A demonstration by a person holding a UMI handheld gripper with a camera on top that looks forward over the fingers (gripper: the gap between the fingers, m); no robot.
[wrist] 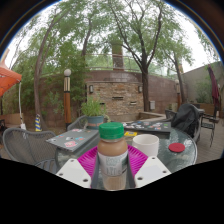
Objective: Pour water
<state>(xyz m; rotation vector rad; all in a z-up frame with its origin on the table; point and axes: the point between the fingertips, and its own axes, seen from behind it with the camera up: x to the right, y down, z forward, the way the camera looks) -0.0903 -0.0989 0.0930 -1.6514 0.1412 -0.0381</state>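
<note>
My gripper point(113, 172) is shut on a clear bottle point(112, 156) with a green cap and brownish contents. The magenta pads point(89, 160) press on both sides of the bottle, which stands upright between the fingers, held above a glass patio table point(165, 158). A white cup point(146, 144) stands on the table just beyond the bottle, to its right.
A red round lid or coaster point(177, 147) lies on the table right of the cup. Metal mesh chairs point(30, 145) stand at the left, another table point(72, 139) behind. A potted plant point(93, 110), a stone wall point(120, 92) and trees are beyond.
</note>
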